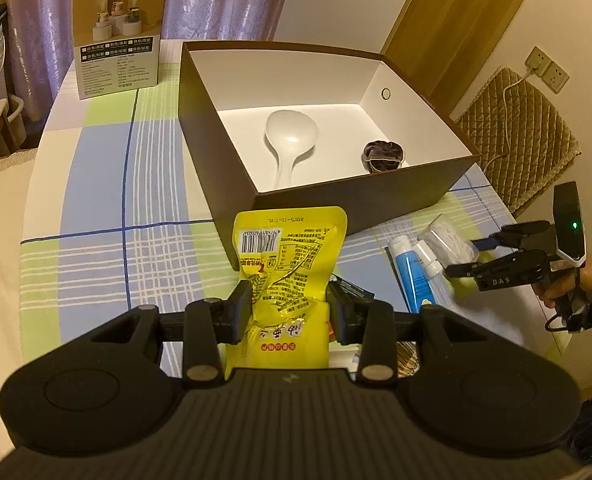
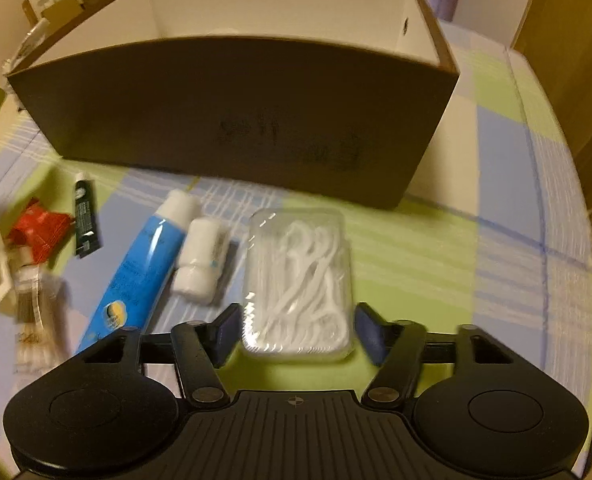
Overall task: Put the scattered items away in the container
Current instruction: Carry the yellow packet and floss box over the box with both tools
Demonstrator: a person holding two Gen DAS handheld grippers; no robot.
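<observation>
The left gripper (image 1: 289, 312) pinches a yellow snack packet (image 1: 285, 264) between its two pads; the packet stands crumpled at lower centre of the left wrist view, barcode end pointing toward the box. The brown cardboard box (image 1: 231, 152) sits open-topped on the plaid tablecloth (image 1: 107, 208), filling the upper centre of that view. Inside, on the white floor, lie a white rice spoon (image 1: 289, 140) and a dark scrunchie (image 1: 384, 156), well apart.

The right gripper (image 2: 296, 330) is spread, its pads flanking the near end of a clear case of white floss picks (image 2: 300, 284) that lies flat on the cloth; contact with the pads cannot be told. Just left of the case stands a small white bottle (image 2: 199, 264), lying on its side, and beside it a blue tube (image 2: 135, 276) with a white cap. Farther left in the right wrist view lie a small dark tube (image 2: 84, 216) and a red wrapper (image 2: 39, 232), blurred.

A printed product carton (image 1: 119, 32) stands upright at upper left of the left wrist view. A hand (image 1: 564, 284) holds the right gripper at that view's right edge.
</observation>
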